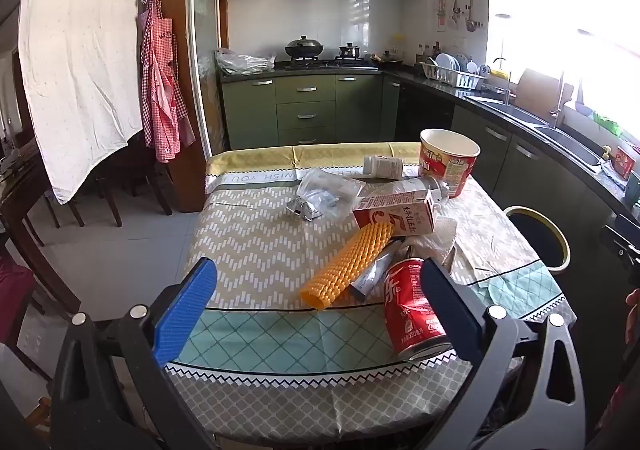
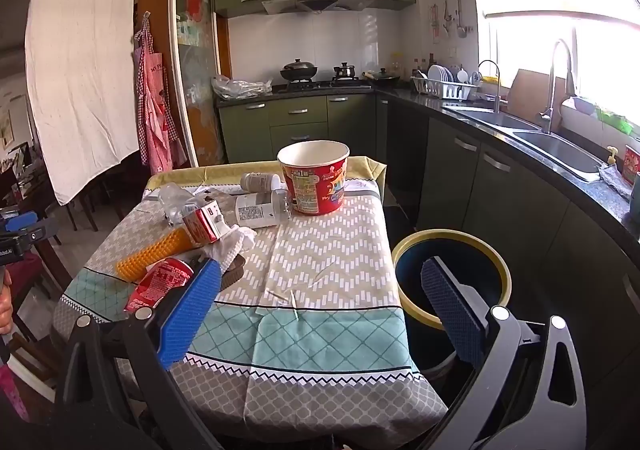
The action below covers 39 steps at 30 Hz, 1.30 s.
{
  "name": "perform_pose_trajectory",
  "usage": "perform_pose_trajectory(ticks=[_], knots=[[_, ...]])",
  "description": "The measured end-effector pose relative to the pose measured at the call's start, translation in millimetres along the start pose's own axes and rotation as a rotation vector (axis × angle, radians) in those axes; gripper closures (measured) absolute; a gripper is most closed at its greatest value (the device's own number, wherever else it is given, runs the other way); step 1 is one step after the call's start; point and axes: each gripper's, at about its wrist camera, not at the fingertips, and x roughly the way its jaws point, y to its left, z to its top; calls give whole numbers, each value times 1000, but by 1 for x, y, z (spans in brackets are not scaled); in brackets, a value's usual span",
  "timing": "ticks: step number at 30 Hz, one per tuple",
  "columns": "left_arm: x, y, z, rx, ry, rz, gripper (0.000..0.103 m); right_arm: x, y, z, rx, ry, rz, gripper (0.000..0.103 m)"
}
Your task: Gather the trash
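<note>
Trash lies in a pile on the cloth-covered table [image 1: 260, 242]: a red cola can [image 1: 412, 310] on its side, a yellow ridged roll [image 1: 348, 266], a red-white carton [image 1: 394, 215], a white bottle [image 1: 416, 187], a small jar [image 1: 384, 165], a clear plastic bag [image 1: 324, 189], crumpled tissue [image 2: 232, 244] and a red noodle cup [image 1: 450, 165]. My left gripper [image 1: 316, 314] is open and empty near the front edge, its right finger beside the can. My right gripper [image 2: 320, 310] is open and empty over the table's front right, next to the bin [image 2: 452, 274].
The dark bin with a yellow rim [image 1: 538, 238] stands on the floor right of the table. Green kitchen cabinets and a sink counter [image 2: 540, 129] run along the right. A dining table and chairs [image 1: 36, 193] stand at the left under a hanging white sheet.
</note>
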Motion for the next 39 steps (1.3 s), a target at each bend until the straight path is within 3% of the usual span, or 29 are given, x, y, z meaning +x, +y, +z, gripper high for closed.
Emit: perform_pose_trajectory(ticks=[39], knots=[[-6, -8, -7, 12, 15, -13, 6, 4, 0, -3, 5, 7, 1, 4]])
